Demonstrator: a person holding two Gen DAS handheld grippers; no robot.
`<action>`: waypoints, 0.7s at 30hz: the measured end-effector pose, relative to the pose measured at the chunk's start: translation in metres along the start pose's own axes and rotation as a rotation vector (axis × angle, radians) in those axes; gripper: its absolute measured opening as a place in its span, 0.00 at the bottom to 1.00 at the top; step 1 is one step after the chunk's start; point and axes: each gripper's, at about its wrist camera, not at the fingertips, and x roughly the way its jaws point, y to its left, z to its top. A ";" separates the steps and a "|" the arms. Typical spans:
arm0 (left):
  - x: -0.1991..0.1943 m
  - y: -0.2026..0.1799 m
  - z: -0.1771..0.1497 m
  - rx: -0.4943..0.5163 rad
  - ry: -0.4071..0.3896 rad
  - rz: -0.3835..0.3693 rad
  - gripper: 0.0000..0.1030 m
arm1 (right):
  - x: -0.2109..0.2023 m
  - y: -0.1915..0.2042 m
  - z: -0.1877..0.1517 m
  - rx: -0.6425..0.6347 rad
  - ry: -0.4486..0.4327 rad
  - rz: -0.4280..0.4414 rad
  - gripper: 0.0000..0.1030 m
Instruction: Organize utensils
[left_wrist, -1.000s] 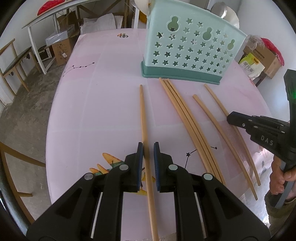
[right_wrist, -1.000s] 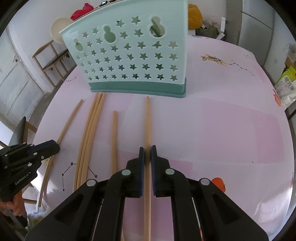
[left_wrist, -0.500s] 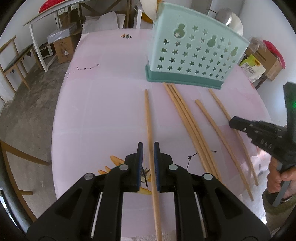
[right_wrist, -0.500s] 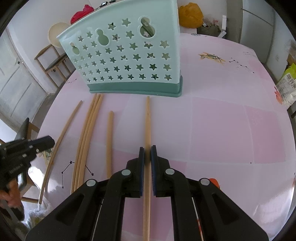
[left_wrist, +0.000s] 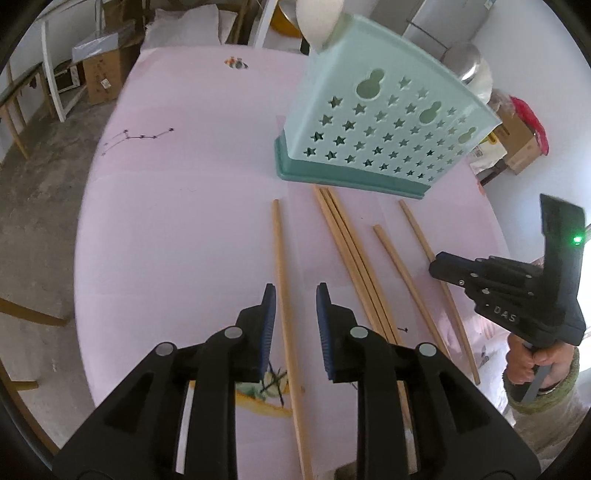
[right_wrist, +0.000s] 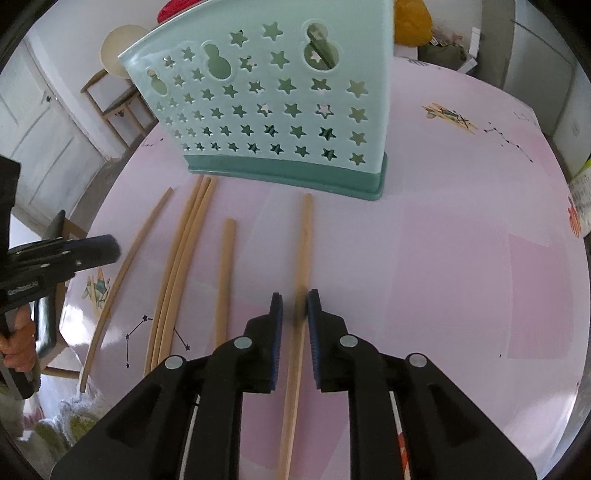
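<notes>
Beside loose chopsticks (left_wrist: 282, 295) stands a holder (left_wrist: 380, 122).

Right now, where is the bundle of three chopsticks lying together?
In the right wrist view the three-chopstick bundle lies on the pink table, left of centre, its far ends near the green holder.

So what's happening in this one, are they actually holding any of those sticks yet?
A person works a handheld gripper in each hand over a pink table strewn with wooden chopsticks. The left gripper straddles the leftmost chopstick, the right gripper the rightmost chopstick. Both sets of jaws have just been opening, so each stick lies loose between the pads. The mint star-cut utensil holder stands behind; whether it holds anything can't be told.
</notes>
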 end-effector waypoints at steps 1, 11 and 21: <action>0.005 -0.003 0.002 0.017 0.002 0.016 0.20 | 0.001 0.000 0.002 0.001 0.001 0.004 0.14; 0.027 -0.020 0.020 0.145 -0.005 0.205 0.20 | 0.009 -0.004 0.025 -0.022 0.009 0.012 0.14; 0.030 -0.022 0.034 0.145 -0.044 0.251 0.04 | 0.022 0.013 0.046 -0.073 -0.025 -0.049 0.07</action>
